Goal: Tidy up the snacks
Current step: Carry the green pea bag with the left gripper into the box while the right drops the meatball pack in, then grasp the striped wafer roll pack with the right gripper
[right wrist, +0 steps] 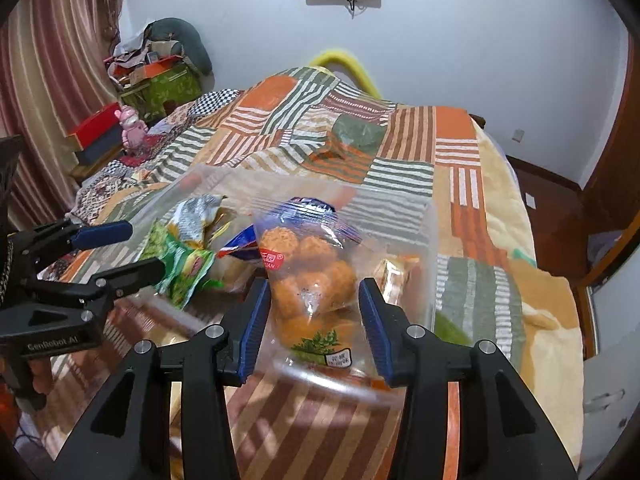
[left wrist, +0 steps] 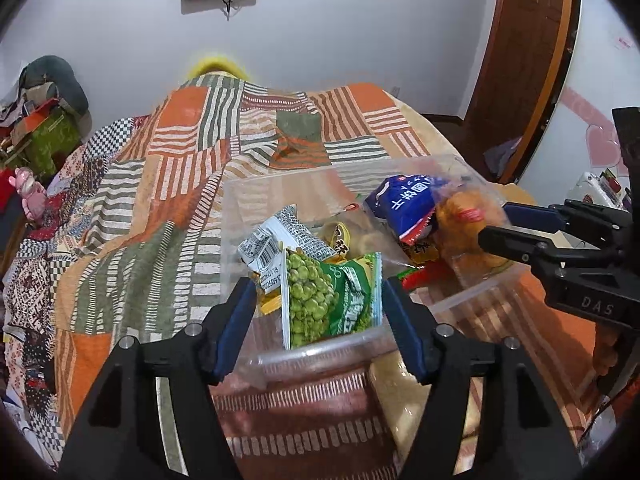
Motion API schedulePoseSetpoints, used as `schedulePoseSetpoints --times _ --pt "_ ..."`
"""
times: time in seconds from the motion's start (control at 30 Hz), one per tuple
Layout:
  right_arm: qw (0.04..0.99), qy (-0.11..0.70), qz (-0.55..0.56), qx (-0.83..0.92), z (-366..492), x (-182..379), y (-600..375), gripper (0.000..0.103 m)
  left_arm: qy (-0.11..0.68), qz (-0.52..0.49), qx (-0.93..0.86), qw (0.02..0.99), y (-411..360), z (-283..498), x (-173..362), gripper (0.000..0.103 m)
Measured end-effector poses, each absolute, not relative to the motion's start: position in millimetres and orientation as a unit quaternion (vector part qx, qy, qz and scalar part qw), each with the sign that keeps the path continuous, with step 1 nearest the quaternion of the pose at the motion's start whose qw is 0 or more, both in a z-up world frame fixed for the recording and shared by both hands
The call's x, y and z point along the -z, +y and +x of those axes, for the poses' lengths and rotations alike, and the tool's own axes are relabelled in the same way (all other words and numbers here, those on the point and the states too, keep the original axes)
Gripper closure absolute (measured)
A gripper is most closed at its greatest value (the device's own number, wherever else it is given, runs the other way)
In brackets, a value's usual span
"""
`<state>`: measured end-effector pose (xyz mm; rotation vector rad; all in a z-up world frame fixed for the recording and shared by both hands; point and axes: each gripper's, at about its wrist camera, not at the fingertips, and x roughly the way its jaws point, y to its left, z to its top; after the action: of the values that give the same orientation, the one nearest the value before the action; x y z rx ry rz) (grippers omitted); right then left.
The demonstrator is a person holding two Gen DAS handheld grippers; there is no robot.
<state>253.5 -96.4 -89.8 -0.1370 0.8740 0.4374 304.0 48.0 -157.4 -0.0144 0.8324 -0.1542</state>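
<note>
A: Fig. shows which step?

B: Loading snacks into the clear plastic bin on the bed. Judged mid-task: several pkts already inside, incl. a blue packet and a grey-white one.

A: Left tongs?

B: Spread. The green pea packet stands between the pads but apart from both, leaning on the bin's near rim, so it looks let go.

A: Right tongs?

B: Partly spread, astride the clear bag of orange snack balls at the bin's right side. Whether the pads press the film, can't tell; gaps seem to show each side, so prob. not pinching.

A: Next move?

B: Prob. draw both tongs back w/o snagging the pkts, then fetch more. Pea packet perches on the rim, may tip out; a nudge inward would settle it.
</note>
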Motion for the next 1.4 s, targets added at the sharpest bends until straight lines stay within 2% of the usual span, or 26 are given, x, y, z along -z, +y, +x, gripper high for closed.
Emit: schedulePoseSetpoints --times 0.17,0.3,0.47,0.57,0.97,1.2,1.23,1.27,1.37,1.4 --pt "0.886 0.403 -0.054 -0.223 233 72 -103 0.05 0.391 0.0 0.075 0.917 48 281 142 0.034" --pt "0.889 0.386 -0.053 -0.24 211 57 -101 0.046 0.384 0.001 0.071 0.921 51 259 131 0.032" --pt "0.885 0.377 -0.052 -0.267 184 53 -96 0.04 0.375 -0.011 0.062 0.925 59 229 122 0.022" --pt "0.877 0.384 -0.044 -0.284 171 60 -91 0.037 0.371 -0.011 0.053 0.927 63 212 122 0.019" --pt "0.826 0.46 -0.051 -0.321 156 116 -57 0.036 0.408 -0.003 0.045 0.912 71 169 153 0.018" --pt "0.821 0.465 -0.069 -0.324 151 126 -49 0.036 0.427 -0.011 0.052 0.903 67 158 170 0.018" --pt "0.822 0.463 -0.073 -0.324 150 125 -48 0.038 0.429 -0.013 0.052 0.902 66 158 172 0.018" --pt "0.823 0.458 -0.078 -0.327 148 124 -47 0.047 0.431 -0.013 0.053 0.901 66 157 173 0.018" --pt "0.827 0.446 -0.099 -0.328 142 121 -46 0.059 0.435 -0.017 0.053 0.899 64 159 176 0.018" --pt "0.829 0.442 -0.102 -0.328 141 121 -47 0.059 0.436 -0.019 0.054 0.898 63 160 176 0.018"
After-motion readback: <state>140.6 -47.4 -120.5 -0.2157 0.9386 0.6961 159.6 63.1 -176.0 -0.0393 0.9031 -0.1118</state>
